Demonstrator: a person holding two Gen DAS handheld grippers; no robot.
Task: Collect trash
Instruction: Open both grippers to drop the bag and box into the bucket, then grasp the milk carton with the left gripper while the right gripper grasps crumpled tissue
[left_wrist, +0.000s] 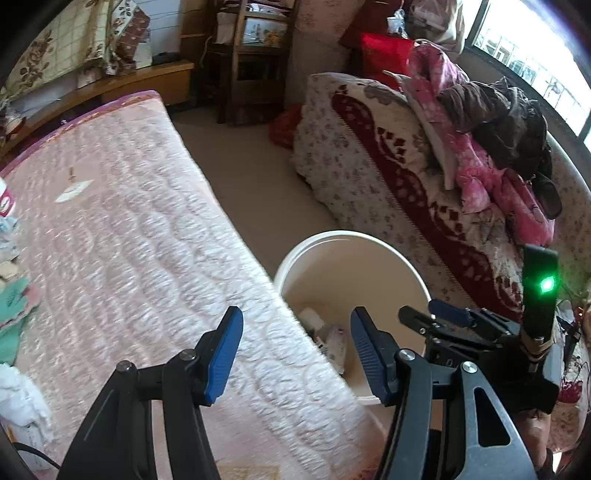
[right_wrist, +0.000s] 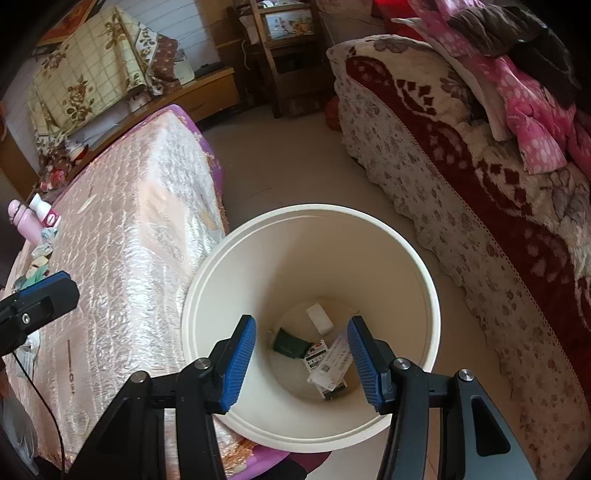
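Observation:
A white bin (right_wrist: 207, 291) stands on the floor between two beds. Inside lie a white block (right_wrist: 319, 316), a dark green packet (right_wrist: 290, 343) and printed paper boxes (right_wrist: 328, 363). My right gripper (right_wrist: 301, 360) is open and empty, right above the bin's mouth. My left gripper (left_wrist: 295, 350) is open and empty over the edge of the pink quilted mattress (left_wrist: 129, 240), beside the bin (left_wrist: 399, 251). Scraps of trash lie at the mattress's left edge: a white paper (left_wrist: 74, 190), crumpled white tissue (left_wrist: 18, 398) and green wrappers (left_wrist: 14, 299). The right gripper shows in the left wrist view (left_wrist: 436, 317).
A second bed with a red and white floral blanket (left_wrist: 388, 166) and piled pink and brown clothes (left_wrist: 480, 122) stands right of the bin. A wooden shelf (left_wrist: 255, 55) stands at the back. A pink bottle (right_wrist: 24, 221) and a white tube (right_wrist: 44, 212) lie on the mattress.

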